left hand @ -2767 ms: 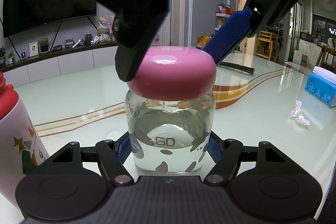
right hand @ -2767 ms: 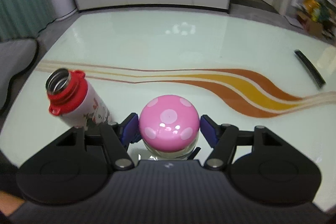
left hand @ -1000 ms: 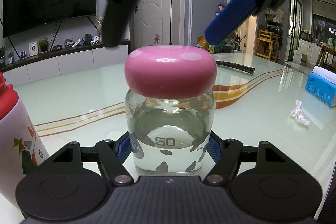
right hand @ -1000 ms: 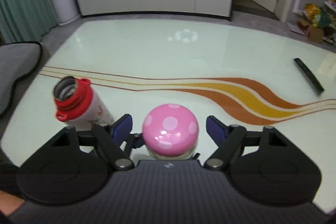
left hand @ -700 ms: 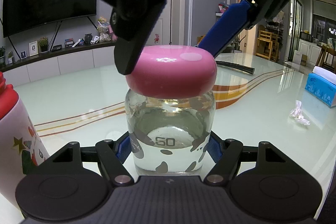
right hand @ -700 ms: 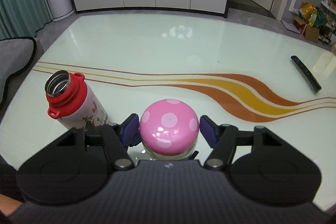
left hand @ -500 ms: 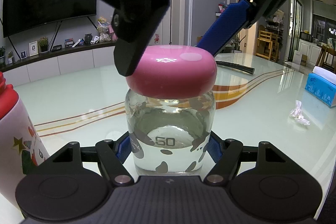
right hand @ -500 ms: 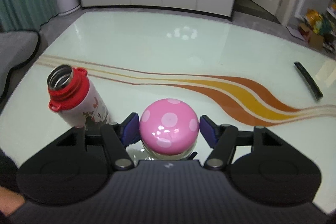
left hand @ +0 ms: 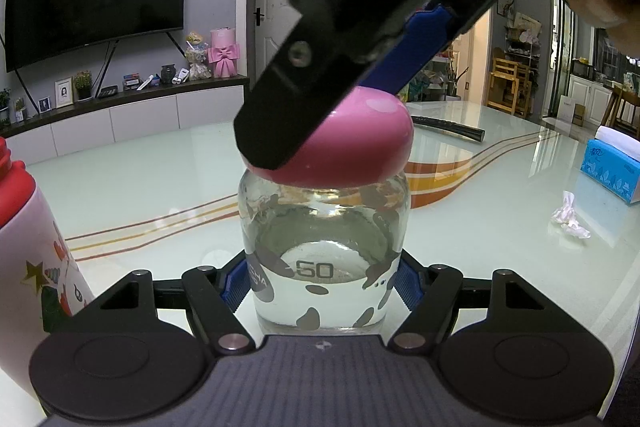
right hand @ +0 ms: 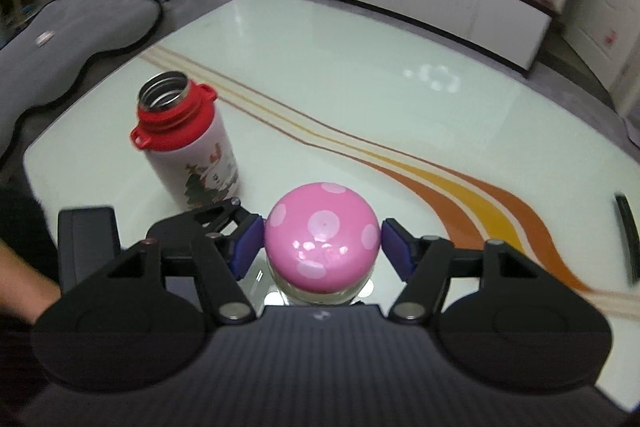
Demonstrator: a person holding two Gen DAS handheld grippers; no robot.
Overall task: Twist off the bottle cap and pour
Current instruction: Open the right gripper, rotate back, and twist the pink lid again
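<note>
Right tongs (right hand: pixel 322 242) now rolled, clamped on pink cap (right hand: pixel 322 237), earlier open.

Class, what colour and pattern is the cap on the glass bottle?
The cap is pink with paler pink dots, clearest in the right wrist view.

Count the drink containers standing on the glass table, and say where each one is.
2. The clear glass bottle with the pink spotted cap stands between the left gripper's pads. The white flask with the red collar stands open beside it. Others may be hidden.
</note>
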